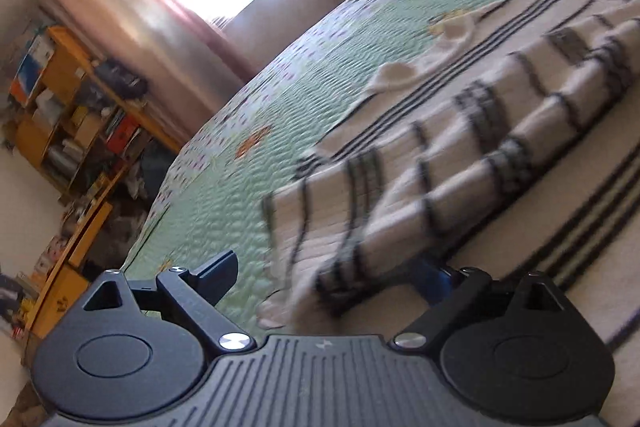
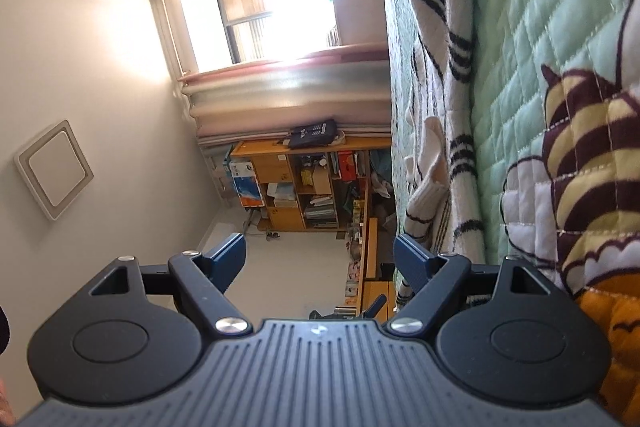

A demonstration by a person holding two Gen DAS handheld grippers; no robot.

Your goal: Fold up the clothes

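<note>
The bed (image 1: 280, 99), under a green quilted cover, filled the space ahead of the left tool (image 1: 332, 279) and lay along one side of the right tool (image 2: 320, 259), which was rolled on its side. On it lay the task's thing, a cream sweater (image 1: 480, 131) with dark stripes, directly in front of the left tool, one sleeve (image 1: 400, 187) doubled over the body and ending just ahead of its jaws. In the right wrist view the sweater ran along the quilt beyond the tool's bed-side finger, its ribbed cuff (image 2: 428, 183) lying loose.

The left tool stood wide, with the sleeve's end close before it but nothing pinched. The right tool was also wide and empty.

By my judgement the sleeve fold was just laid down. To do the next step well, each tool should take one corner of the hem, pinch through both layers, lift low and carry evenly so the folded sleeve stays put.
</note>
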